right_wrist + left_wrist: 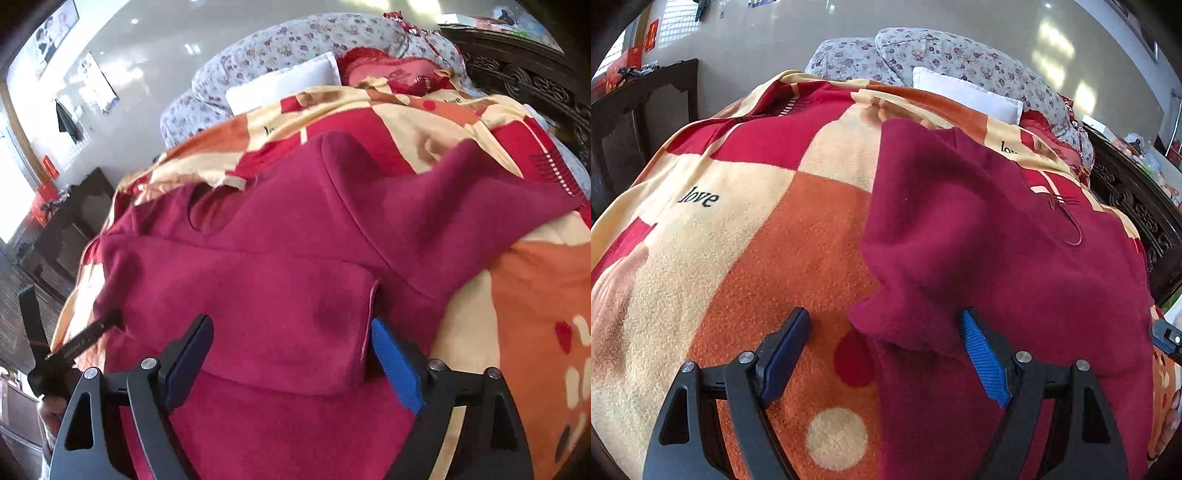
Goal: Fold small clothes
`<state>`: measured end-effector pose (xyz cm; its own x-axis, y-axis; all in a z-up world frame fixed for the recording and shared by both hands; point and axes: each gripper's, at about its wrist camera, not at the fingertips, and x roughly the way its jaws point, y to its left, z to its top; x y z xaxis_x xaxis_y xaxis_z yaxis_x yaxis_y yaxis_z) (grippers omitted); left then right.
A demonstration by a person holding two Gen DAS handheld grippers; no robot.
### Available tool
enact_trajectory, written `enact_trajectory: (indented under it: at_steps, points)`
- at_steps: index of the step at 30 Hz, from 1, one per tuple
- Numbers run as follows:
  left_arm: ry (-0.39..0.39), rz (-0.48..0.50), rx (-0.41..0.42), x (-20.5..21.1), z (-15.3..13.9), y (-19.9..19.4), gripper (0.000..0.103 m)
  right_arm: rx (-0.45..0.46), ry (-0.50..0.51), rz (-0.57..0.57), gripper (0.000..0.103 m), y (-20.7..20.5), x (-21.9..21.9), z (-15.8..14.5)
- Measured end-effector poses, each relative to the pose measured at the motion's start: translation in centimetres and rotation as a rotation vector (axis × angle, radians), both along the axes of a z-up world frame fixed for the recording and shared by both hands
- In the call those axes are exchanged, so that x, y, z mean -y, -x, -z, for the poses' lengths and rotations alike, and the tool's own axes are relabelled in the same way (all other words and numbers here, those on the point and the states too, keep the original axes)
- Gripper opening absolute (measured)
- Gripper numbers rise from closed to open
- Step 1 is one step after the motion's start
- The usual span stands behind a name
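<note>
A dark red fleece garment [979, 240] lies spread on a patterned orange, red and cream blanket [738, 221]. In the left wrist view my left gripper [886, 328] is open, its jaws either side of the garment's near-left corner flap, just above the blanket. In the right wrist view the garment [277, 258] fills the middle, with a neck opening at upper left and a pocket-like seam edge by the right finger. My right gripper [291, 332] is open over the garment's near part, holding nothing. The left gripper [74, 343] shows at the left edge.
The blanket [535, 295] covers a bed. A floral quilt [942, 55] and a white pillow [967, 96] lie at its far end. A carved dark wood bed frame [1145, 221] runs along the right side. A dark wooden cabinet [639, 110] stands at far left.
</note>
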<state>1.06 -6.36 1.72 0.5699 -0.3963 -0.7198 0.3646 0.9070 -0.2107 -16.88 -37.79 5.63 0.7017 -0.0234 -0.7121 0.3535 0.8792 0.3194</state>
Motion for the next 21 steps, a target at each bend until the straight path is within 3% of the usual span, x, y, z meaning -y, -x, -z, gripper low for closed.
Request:
enact_trajectory:
  at_steps: [3,5,7,8,11,14,17,19,21]
  points:
    - [0.012,-0.003,-0.003,-0.2,-0.1,0.0,0.082,-0.069,0.104,0.015,0.055,-1.5,-0.3,0.5]
    - [0.021,-0.011,0.003,-0.5,-0.2,0.1,0.082,-0.085,0.121,0.019,0.043,-2.0,0.1,1.0]
    - [0.024,-0.012,-0.007,-0.5,-0.1,-0.1,0.082,-0.079,0.146,0.027,0.009,-1.6,0.3,1.0]
    - [0.024,-0.013,-0.010,-0.5,0.0,-0.1,0.082,-0.068,0.162,0.036,0.004,-1.2,0.3,0.8]
    - [0.045,-0.016,0.000,-0.8,-0.6,-0.1,0.082,-0.003,0.195,0.026,0.004,-0.5,0.3,-1.3]
    - [0.074,-0.077,0.072,-2.1,-2.5,0.3,0.082,0.079,0.314,0.030,0.004,-0.3,-0.2,-5.1]
    - [0.078,-0.091,0.088,-2.4,-3.3,0.4,0.082,0.125,0.422,0.092,0.004,-0.4,0.4,-7.7]
    - [0.059,-0.072,0.071,-1.7,-2.8,0.4,0.082,0.104,0.418,0.127,0.004,-1.2,1.7,-7.3]
    - [0.011,-0.051,0.049,-0.7,-2.1,0.3,0.082,0.024,0.386,0.128,0.005,-2.8,3.0,-5.0]
